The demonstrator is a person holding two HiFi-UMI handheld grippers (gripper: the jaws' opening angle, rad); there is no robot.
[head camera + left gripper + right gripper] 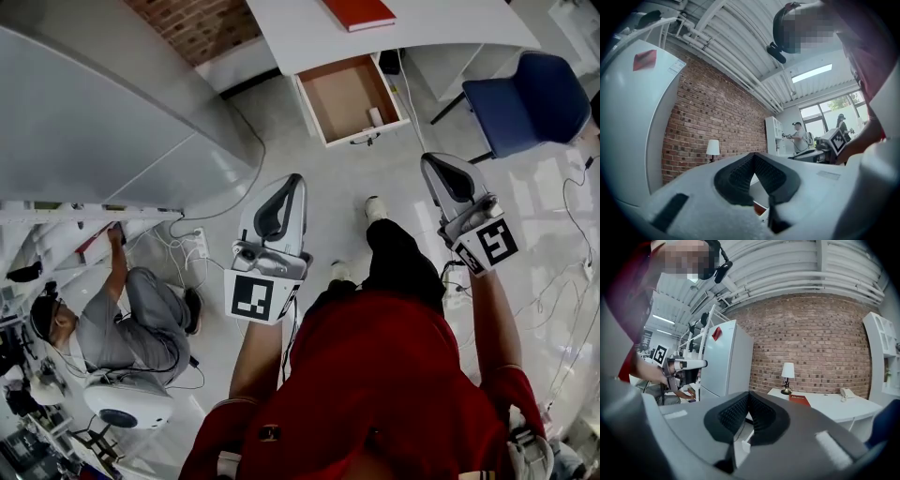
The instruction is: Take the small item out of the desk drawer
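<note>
With both forearms stretched forward, the person holds the left tongs (292, 189) and right tongs (439, 169) apart, jaws together, empty.

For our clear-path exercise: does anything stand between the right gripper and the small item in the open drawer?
Nothing visible does. The small item lies uncovered in the open drawer; only floor separates it from the right gripper.

Brick wall (811, 333) w/ lamp (788, 370), wht fridge (726, 362), blue chair (530, 98), glossy floor (375, 169).
</note>
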